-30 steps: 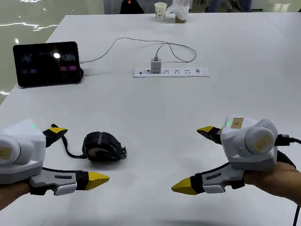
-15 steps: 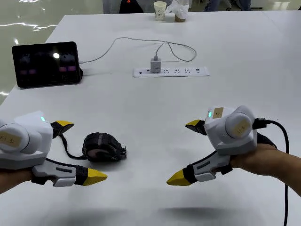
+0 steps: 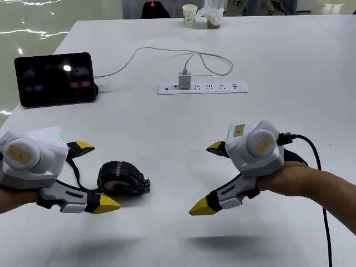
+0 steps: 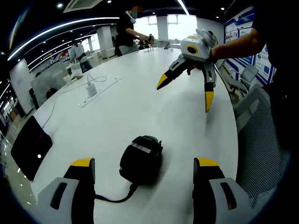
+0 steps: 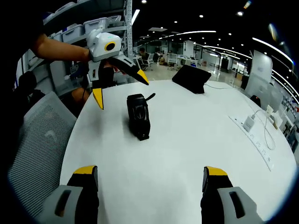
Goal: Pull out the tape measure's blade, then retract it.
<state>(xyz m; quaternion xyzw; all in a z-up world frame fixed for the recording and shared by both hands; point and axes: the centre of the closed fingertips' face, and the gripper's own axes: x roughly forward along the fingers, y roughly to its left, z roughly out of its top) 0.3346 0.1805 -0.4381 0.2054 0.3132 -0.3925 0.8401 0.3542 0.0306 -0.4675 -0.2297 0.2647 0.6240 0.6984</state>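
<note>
Holding jaws apart around the tape measure [image 3: 121, 178], the left gripper [image 3: 94, 176] is preparing a grip; the right gripper [image 3: 207, 178], equally parted, is facing it, probably for the blade.

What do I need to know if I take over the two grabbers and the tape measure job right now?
Left gripper: open, jaws facing the tape measure, not touching it.
Right gripper: open, holding nothing, off to the tape measure's other side.
Tape measure: lying on the white table, blade inside.
Done: nothing yet.
To do: grip the case, pull the blade out, then retract it.
</note>
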